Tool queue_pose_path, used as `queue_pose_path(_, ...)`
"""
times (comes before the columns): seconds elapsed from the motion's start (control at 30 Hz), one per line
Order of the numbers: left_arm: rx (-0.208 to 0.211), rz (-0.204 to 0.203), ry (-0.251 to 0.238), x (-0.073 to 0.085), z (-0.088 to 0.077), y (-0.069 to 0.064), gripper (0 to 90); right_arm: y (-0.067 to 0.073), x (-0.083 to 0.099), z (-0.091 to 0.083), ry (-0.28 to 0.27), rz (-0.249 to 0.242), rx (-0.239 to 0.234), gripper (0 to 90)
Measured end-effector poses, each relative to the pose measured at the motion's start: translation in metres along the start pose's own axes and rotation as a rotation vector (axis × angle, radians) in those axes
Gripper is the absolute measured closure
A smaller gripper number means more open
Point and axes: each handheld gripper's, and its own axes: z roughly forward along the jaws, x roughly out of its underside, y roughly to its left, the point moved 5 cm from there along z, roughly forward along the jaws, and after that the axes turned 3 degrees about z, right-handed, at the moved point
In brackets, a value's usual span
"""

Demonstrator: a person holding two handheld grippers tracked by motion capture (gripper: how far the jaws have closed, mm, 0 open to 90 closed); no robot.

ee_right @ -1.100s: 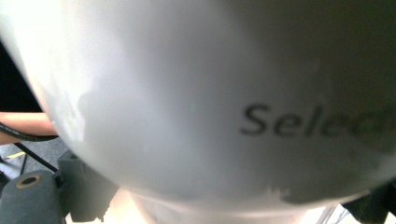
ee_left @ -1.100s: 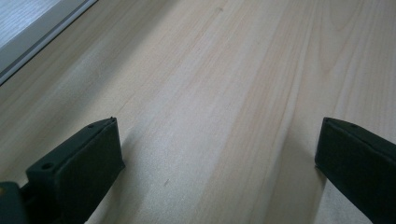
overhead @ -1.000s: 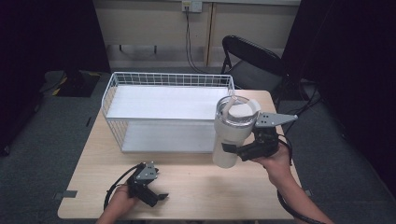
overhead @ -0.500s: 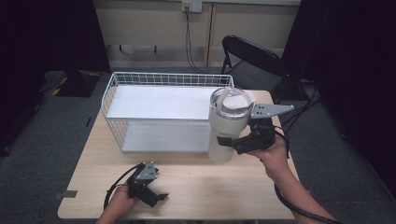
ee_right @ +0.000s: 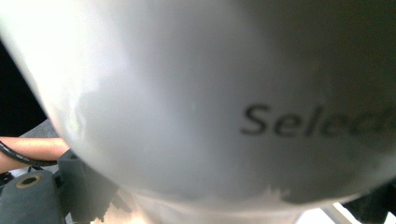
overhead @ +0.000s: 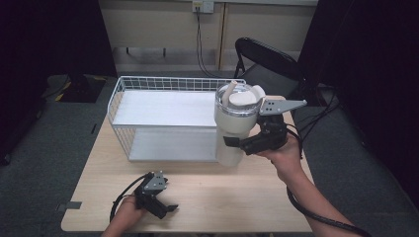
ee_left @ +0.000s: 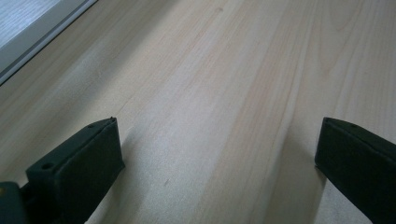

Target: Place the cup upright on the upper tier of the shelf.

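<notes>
Resting near edge: left gripper point(overhead: 160, 207) lies low over the table point(overhead: 237, 197), jaws spread wide with nothing between them, bare wood under them in the left gripper view.
Mid table: right gripper point(overhead: 242, 143) clamps the white tumbler point(overhead: 236, 126) by its side, lifting it clear of the wood beside the basket's right end.
Close-up: tumbler wall point(ee_right: 196, 93) sits hard against the right gripper's camera, its lettering blurred.
Far side: wire basket point(overhead: 148, 84), white shelf inside, open at the top.
Step in hand: likely carrying the tumbler over the basket rim.
Doing it well: keep it upright, grip firm, raise the base above the wire before moving across, lower slowly.
</notes>
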Motion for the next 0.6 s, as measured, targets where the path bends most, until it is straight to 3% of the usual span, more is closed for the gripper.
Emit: queue_pose_path(0.6,0.000,0.000,0.000,0.000,0.000,0.000,0.0,0.001,-0.026,0.008,-0.006,-0.001,-0.002,9.5)
